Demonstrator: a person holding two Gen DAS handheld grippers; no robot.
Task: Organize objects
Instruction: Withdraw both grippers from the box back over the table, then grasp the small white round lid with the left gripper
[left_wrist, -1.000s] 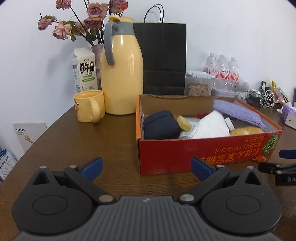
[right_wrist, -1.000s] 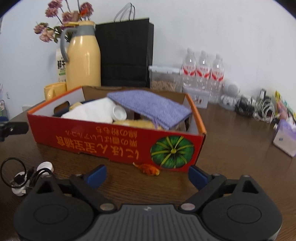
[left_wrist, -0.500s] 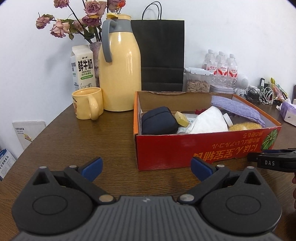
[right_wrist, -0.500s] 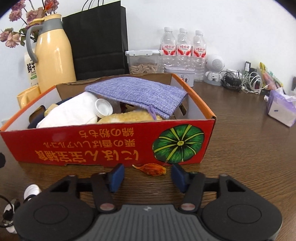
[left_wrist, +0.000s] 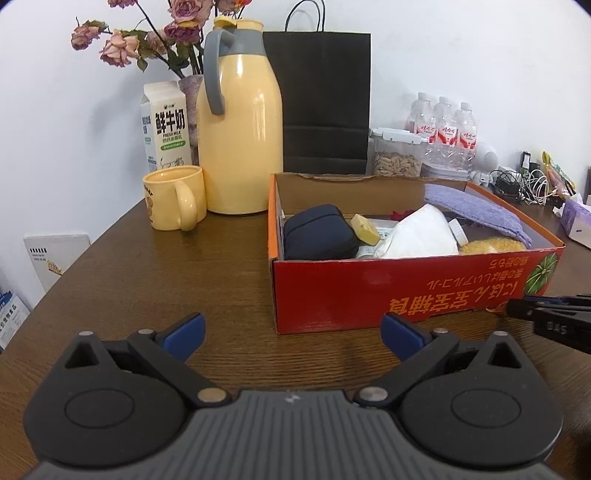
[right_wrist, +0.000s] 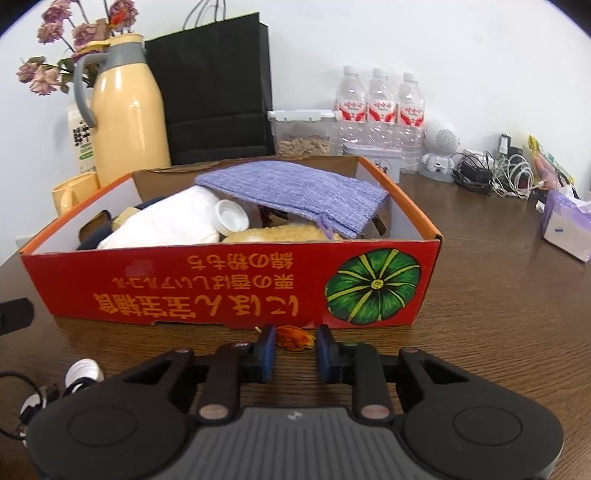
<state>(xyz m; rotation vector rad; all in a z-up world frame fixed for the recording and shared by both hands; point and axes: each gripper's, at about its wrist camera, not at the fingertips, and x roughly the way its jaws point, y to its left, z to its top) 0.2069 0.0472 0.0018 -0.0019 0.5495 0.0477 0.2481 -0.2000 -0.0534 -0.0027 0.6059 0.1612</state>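
Right gripper (right_wrist: 295, 349) low centre in the right wrist view, jaws closing, blue pads narrow; the small orange object (right_wrist: 294, 336) lies on the wooden table (right_wrist: 498, 314) between the fingertips, just in front of the red cardboard box (right_wrist: 229, 280). Pads don't visibly press it yet, so not a confirmed grip; what the orange thing is can't be made out. Left gripper (left_wrist: 291, 330) bottom of the left wrist view, spread wide, nothing between the pads, hovering over bare table short of the box's left corner. In that view the right gripper pokes in from the right edge, cut off, and hides most of the orange object. Box contents: purple knitted pouch (right_wrist: 295, 192) draped over the back right, white bag (right_wrist: 173, 221) with a white cap (right_wrist: 231, 216) beside it, yellow fuzzy item (right_wrist: 280, 233) mostly hidden behind the front wall, dark blue case (left_wrist: 319, 232) at left, a yellow block (left_wrist: 364, 229) touching it. Lower left of the right wrist view: white earbuds with black cable (right_wrist: 55, 387), partly cut off.
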